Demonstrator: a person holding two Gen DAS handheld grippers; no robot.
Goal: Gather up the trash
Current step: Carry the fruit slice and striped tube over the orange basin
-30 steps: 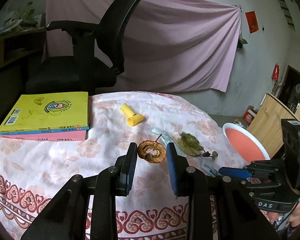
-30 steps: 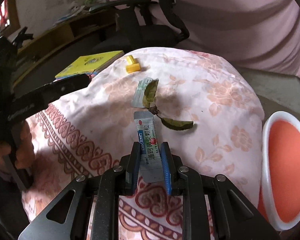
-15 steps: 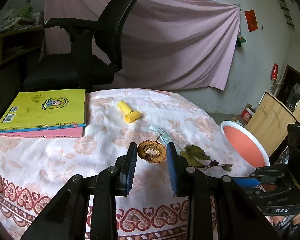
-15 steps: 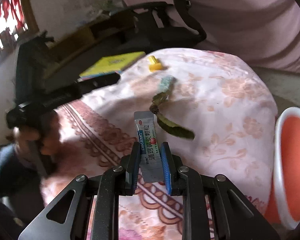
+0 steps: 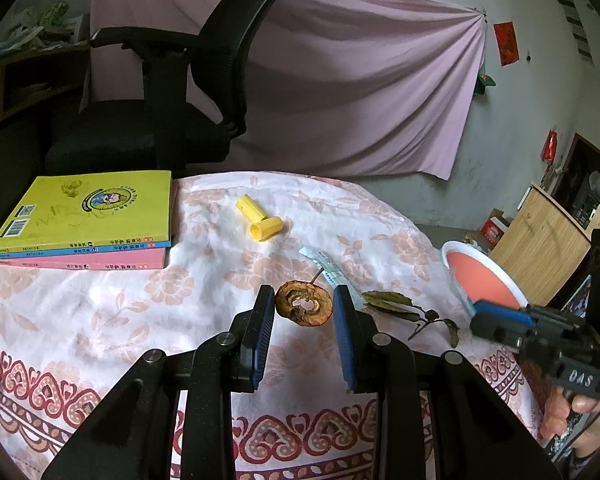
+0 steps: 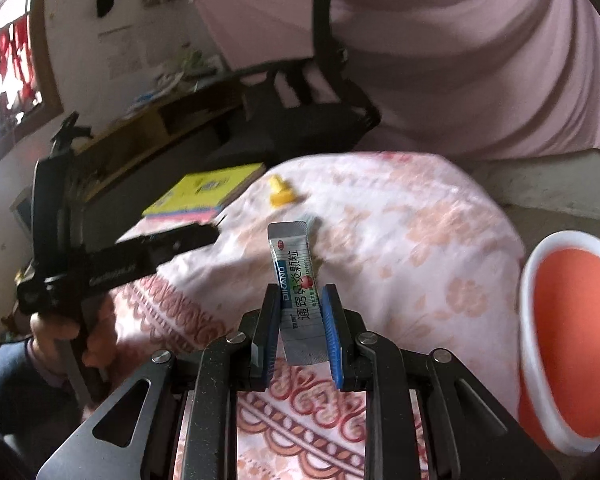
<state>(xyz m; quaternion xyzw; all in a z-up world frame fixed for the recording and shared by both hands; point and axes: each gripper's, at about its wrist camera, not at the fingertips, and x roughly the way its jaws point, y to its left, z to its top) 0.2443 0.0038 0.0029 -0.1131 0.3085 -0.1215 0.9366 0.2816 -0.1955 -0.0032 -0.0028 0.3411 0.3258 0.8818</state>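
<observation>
Mid-collection, both loads up. My right gripper (image 6: 300,300) has its jaws clenched on the sachet (image 6: 296,276), lifted off the surface (image 6: 420,240). Left gripper (image 5: 303,306) grips the dried fruit slice (image 5: 304,307). Next I carry the sachet right to the orange bin (image 6: 572,344) and release; leaves (image 5: 396,306) remain.

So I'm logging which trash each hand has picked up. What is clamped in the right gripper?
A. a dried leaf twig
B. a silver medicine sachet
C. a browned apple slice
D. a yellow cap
B: in the right wrist view the right gripper has its blue pads pressed on a silver medicine sachet, held above the tablecloth.
</observation>
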